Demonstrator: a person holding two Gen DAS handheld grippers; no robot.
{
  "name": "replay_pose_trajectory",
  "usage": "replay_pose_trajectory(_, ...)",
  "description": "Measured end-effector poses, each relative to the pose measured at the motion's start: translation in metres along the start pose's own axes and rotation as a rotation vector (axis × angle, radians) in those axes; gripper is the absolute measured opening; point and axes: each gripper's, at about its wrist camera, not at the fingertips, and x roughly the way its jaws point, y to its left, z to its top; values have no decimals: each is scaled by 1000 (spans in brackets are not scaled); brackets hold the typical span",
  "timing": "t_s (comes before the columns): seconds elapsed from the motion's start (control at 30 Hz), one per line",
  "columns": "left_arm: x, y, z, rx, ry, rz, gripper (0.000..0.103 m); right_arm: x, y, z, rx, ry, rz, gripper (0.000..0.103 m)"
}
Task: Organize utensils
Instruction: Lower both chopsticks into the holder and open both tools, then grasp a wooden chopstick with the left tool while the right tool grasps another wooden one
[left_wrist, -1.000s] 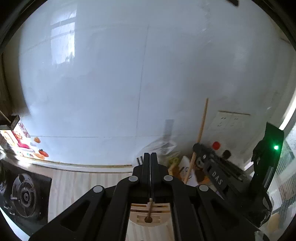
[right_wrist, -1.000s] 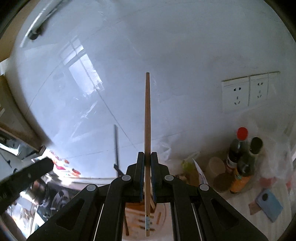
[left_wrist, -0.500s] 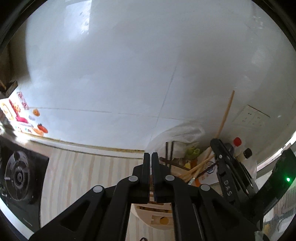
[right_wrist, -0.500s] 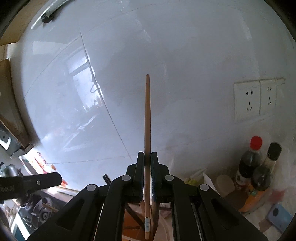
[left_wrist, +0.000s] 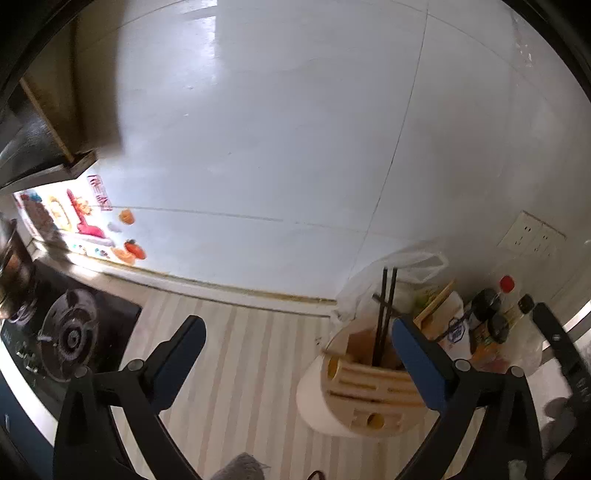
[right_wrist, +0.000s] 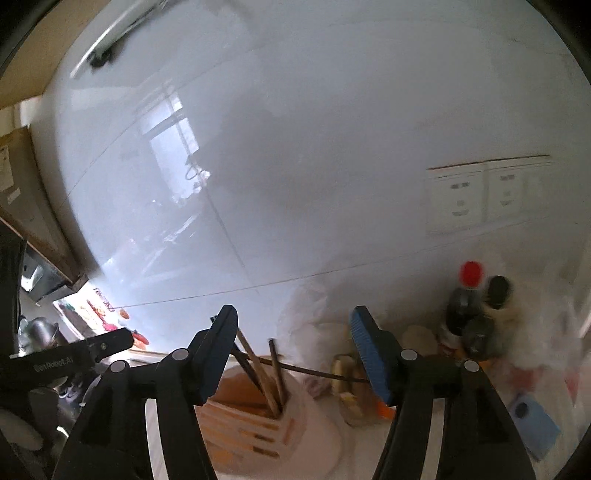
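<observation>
A white utensil holder (left_wrist: 317, 398) with a slotted wooden top stands on the striped counter. Two dark chopsticks (left_wrist: 379, 321) stand upright in it. My left gripper (left_wrist: 297, 326) is above the counter, jaws opening and wide apart with nothing between them; its right finger is in front of the holder. In the right wrist view the holder (right_wrist: 317, 435) is just below my right gripper (right_wrist: 293, 315), whose jaws are opening and touch nothing. A wooden chopstick (right_wrist: 258, 365) and dark ones lean in the holder beyond the gap. The left gripper's finger (right_wrist: 74, 354) shows at the left.
A gas stove (left_wrist: 70, 339) sits at the counter's left end. Behind the holder are a plastic bag (left_wrist: 399, 269) and sauce bottles (right_wrist: 469, 306). A blue object (right_wrist: 532, 417) lies at the right. Wall sockets (right_wrist: 480, 195) are on the white tiled wall.
Both grippers have gone from shut to open. The wooden chopstick that the right gripper held is out of its jaws and stands in the holder. The left gripper has sunk.
</observation>
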Motion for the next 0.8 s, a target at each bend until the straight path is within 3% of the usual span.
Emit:
replay_pose_trajectory(0.1, -4, 0, -17, 12, 2, 17, 103, -22, -18, -4, 38, 32, -43, 68)
replay_pose_trajectory(0.2, -6, -5, -36, 35, 24, 38, 103, -37, -40, -24, 75, 68, -64, 85)
replay_pose_trajectory(0.33, -6, -22, -75, 91, 58, 55, 103, -46, -73, -58, 102, 144, -140, 85)
replay_pose_trajectory(0.57, 30, -69, -151, 203, 250, 8, 102, -43, -143, -127, 176, 384, -280, 84)
replay_pose_trajectory(0.7, 63, -100, -193, 241, 392, -37, 101, -34, -175, -169, 199, 535, -318, 68)
replay_pose_trajectory(0.77, 80, -114, -213, 239, 473, -88, 94, -27, -189, -188, 208, 602, -321, 59)
replay_pose_trajectory(0.8, 87, -119, -220, 238, 506, -107, 79, -24, -191, -194, 207, 623, -323, 52)
